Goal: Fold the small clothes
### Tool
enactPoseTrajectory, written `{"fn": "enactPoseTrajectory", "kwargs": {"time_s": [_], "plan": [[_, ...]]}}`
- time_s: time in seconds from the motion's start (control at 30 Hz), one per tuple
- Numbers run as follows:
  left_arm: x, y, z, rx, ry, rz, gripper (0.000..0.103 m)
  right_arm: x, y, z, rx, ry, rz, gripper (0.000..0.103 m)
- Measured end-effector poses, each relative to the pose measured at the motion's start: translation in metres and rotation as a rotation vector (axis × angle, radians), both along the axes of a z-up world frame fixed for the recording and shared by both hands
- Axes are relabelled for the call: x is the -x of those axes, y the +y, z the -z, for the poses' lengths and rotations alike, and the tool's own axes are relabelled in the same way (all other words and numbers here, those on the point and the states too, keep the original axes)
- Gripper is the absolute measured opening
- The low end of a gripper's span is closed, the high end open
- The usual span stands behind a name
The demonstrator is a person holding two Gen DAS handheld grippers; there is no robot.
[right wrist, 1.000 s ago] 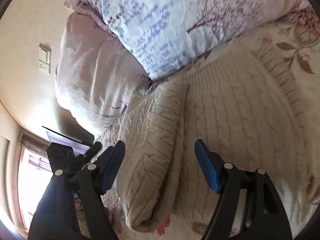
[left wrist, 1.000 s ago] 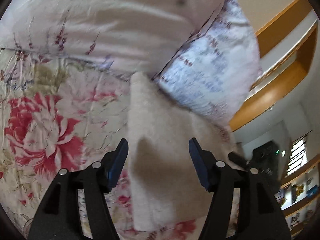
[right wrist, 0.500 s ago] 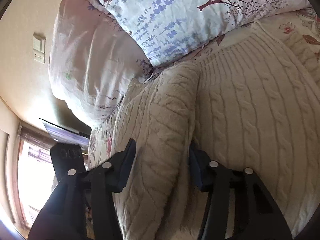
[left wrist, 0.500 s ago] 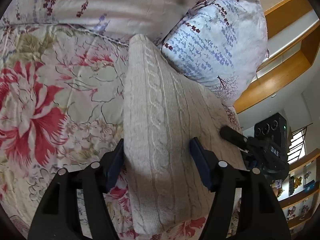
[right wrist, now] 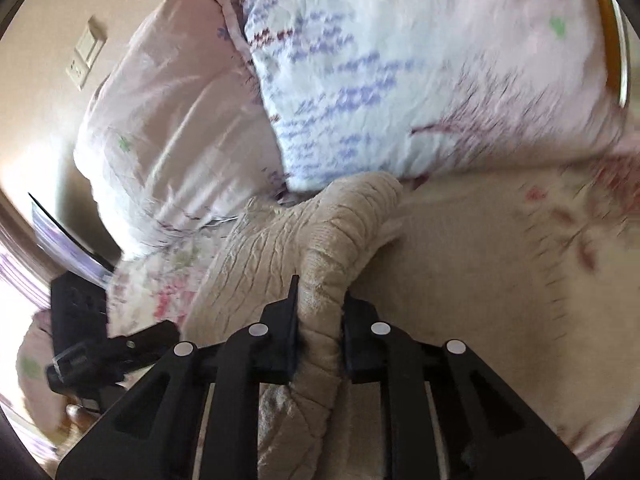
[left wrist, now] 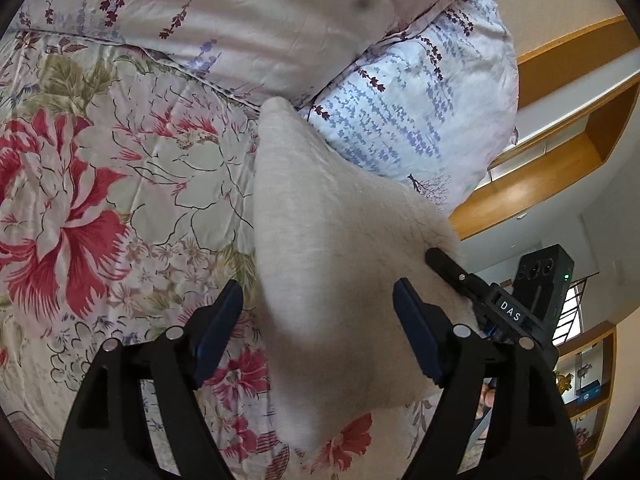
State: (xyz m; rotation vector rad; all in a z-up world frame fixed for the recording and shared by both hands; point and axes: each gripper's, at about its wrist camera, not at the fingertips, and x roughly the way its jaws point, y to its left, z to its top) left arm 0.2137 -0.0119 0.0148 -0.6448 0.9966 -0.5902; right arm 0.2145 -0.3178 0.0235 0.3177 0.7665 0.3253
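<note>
Sweater (left wrist: 320,280) lies on the quilt (left wrist: 120,208), its far end tucked against the two pillows (left wrist: 420,128) behind it. Left gripper (left wrist: 316,332) straddles the sweater's near part, jaws wide to either side. Right gripper (right wrist: 320,320) sits at the sweater's right, pinching a raised fold (right wrist: 332,248). Shelves (left wrist: 560,152) stand beyond the pillows, right.
</note>
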Motion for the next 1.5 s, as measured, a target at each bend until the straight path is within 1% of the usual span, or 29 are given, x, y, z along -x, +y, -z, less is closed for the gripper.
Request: {"fn": "enactPoseTrajectory", "kwargs": {"time_s": [0.07,0.1,0.23,0.3,0.33,0.4,0.43,0.47,0.6,0.7,0.73,0.77,0.83,0.9,0.93,0.97,1.07,1.13,1.27,1.3,1.37,1.4,1.43,1.47,1.5], "plan": [[0.002,-0.002,0.000,-0.002,0.000,0.014,0.077,0.005,-0.010,-0.006,0.082,-0.027,0.035,0.017],[0.004,-0.004,0.000,-0.004,0.000,0.022,0.077,0.007,-0.013,-0.007,0.103,-0.033,0.046,0.017],[0.005,-0.014,0.001,-0.021,-0.006,0.050,0.077,0.019,-0.035,-0.016,0.274,-0.080,0.147,0.017],[0.006,-0.018,0.001,-0.028,-0.011,0.061,0.077,0.022,-0.046,-0.014,0.331,-0.078,0.197,0.017],[0.006,-0.020,0.001,-0.030,-0.013,0.066,0.077,0.021,-0.054,-0.010,0.345,-0.056,0.222,0.017],[0.006,-0.024,0.002,-0.030,-0.012,0.077,0.077,0.020,-0.065,0.002,0.324,-0.004,0.232,0.017],[0.006,-0.027,0.003,-0.030,-0.010,0.084,0.077,0.019,-0.071,0.008,0.296,0.016,0.230,0.017],[0.006,-0.029,0.003,-0.031,-0.010,0.090,0.077,0.019,-0.072,0.011,0.284,0.017,0.230,0.017],[0.009,-0.041,0.003,-0.031,-0.013,0.134,0.077,0.025,-0.072,0.004,0.262,-0.023,0.220,0.017],[0.013,-0.052,0.002,-0.038,-0.027,0.175,0.077,0.030,-0.070,-0.004,0.238,-0.071,0.208,0.017],[0.014,-0.056,0.001,-0.041,-0.033,0.188,0.077,0.031,-0.071,-0.005,0.238,-0.069,0.217,0.017],[0.016,-0.059,0.001,-0.046,-0.038,0.199,0.077,0.025,-0.073,-0.001,0.237,-0.046,0.225,0.017],[0.018,-0.065,0.001,-0.055,-0.042,0.214,0.077,0.016,-0.083,0.014,0.189,0.040,0.233,0.018],[0.022,-0.070,0.000,-0.060,-0.049,0.231,0.077,0.018,-0.091,0.016,0.145,0.051,0.234,0.021],[0.023,-0.072,-0.001,-0.064,-0.054,0.237,0.077,0.023,-0.096,0.014,0.113,0.051,0.241,0.025],[0.024,-0.073,-0.001,-0.071,-0.057,0.240,0.077,0.027,-0.097,0.012,0.098,0.053,0.243,0.033],[0.027,-0.077,-0.001,-0.077,-0.057,0.247,0.076,0.046,-0.106,0.003,0.044,0.045,0.251,0.047],[0.028,-0.077,-0.002,-0.069,-0.057,0.248,0.076,0.061,-0.113,0.000,0.006,0.041,0.248,0.048],[0.029,-0.078,-0.003,-0.071,-0.056,0.252,0.075,0.087,-0.119,0.000,-0.067,0.047,0.225,0.048],[0.030,-0.079,-0.004,-0.077,-0.058,0.252,0.074,0.089,-0.118,0.001,-0.073,0.051,0.217,0.048],[0.031,-0.081,-0.004,-0.095,-0.060,0.246,0.070,0.095,-0.111,0.003,-0.072,0.055,0.192,0.047],[0.031,-0.081,-0.005,-0.101,-0.060,0.245,0.067,0.096,-0.108,0.004,-0.064,0.055,0.183,0.045],[0.032,-0.082,-0.004,-0.106,-0.058,0.243,0.062,0.097,-0.102,0.005,-0.040,0.049,0.168,0.030],[0.031,-0.083,-0.004,-0.108,-0.055,0.243,0.054,0.096,-0.097,0.007,-0.001,0.049,0.164,0.018],[0.031,-0.084,-0.002,-0.110,-0.045,0.245,0.050,0.096,-0.094,0.007,0.039,0.047,0.171,0.018]]}}
